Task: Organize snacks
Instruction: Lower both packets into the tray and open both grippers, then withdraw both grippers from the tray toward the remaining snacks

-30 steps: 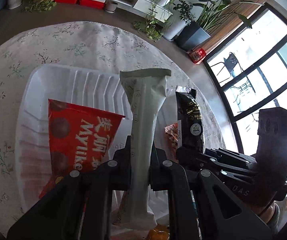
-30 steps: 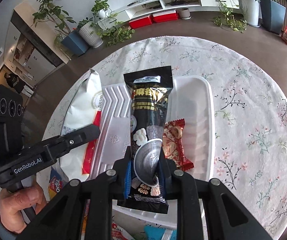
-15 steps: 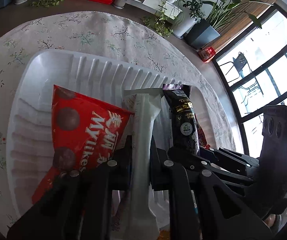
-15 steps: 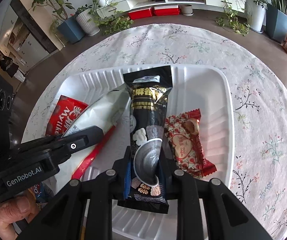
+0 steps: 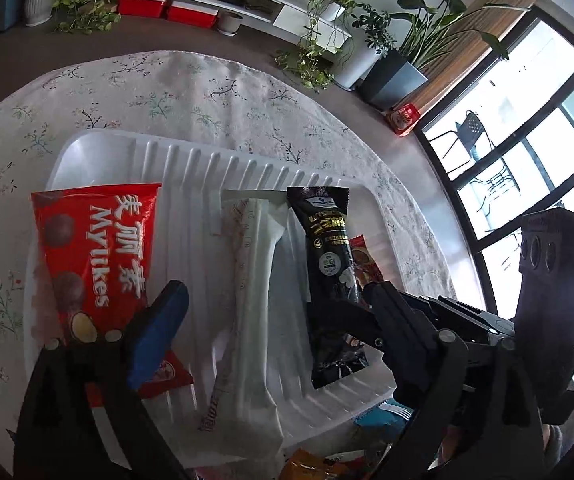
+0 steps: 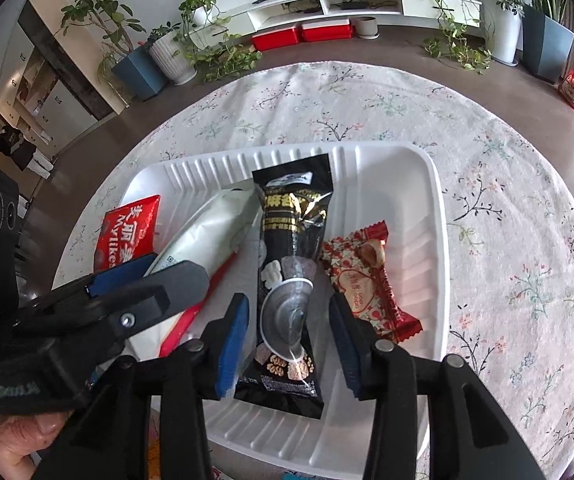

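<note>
Both grippers angle steeply downward over a white ribbed tray (image 6: 427, 184) on a round table with a floral tablecloth (image 6: 507, 240).

Right gripper (image 6: 289, 332): its jaws have just been opening and now stand released, the blue pads (image 6: 231, 344) apart from either side of a black snack packet (image 6: 291, 280) that lies flat on the tray between them. The packet runs lengthwise away from the jaws, its near end just ahead of the finger bases. Beside the right jaw, outside the gap, lies a red heart-printed snack packet (image 6: 367, 280).

Left gripper (image 5: 271, 312): its jaws have also just been opening and stand wide, holding nothing. A long white packet (image 5: 255, 300) lies on the tray between them, touching neither. Only the left pad (image 5: 159, 332) shows clearly in the left wrist view; the right finger is lost among the dark parts of the right gripper, which crosses the frame there. Under and beyond the left jaw lies a red Mylikes bag (image 5: 95, 260), its near end covered by that finger.

A person's hand (image 6: 11, 444) grips the left handle at the right wrist view's lower left edge, cut off by the frame. More wrappers (image 5: 319, 464) show off the tray's near rim, too cropped to identify.
</note>
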`<state>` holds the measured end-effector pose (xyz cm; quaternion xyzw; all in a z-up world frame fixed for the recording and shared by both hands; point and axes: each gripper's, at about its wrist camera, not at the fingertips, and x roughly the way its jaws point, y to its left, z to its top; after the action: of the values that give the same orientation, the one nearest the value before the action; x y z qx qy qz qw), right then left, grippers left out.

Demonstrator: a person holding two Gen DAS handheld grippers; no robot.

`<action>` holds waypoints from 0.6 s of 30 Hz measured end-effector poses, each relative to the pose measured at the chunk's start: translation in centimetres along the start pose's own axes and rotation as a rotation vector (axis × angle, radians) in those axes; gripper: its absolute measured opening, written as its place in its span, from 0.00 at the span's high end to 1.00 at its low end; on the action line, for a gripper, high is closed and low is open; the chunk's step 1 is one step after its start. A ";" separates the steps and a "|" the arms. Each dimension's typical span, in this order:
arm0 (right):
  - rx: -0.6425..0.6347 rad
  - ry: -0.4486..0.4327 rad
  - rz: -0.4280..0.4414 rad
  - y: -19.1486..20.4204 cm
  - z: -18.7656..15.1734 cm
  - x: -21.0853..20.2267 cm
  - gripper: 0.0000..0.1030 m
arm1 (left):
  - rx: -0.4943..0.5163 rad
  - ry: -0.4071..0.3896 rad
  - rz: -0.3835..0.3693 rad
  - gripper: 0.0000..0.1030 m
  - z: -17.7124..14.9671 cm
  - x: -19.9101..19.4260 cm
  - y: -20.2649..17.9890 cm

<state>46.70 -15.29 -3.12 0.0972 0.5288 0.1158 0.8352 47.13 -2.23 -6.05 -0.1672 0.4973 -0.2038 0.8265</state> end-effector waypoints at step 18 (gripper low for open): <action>0.091 -0.313 0.178 0.8 -4.7 -14.2 0.13 | 0.085 -0.295 -0.155 0.00 -7.8 -21.0 -2.6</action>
<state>36.51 -18.52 7.34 0.1983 0.3863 0.1486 0.8885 30.92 5.50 7.53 -0.1979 0.3473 -0.2609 0.8787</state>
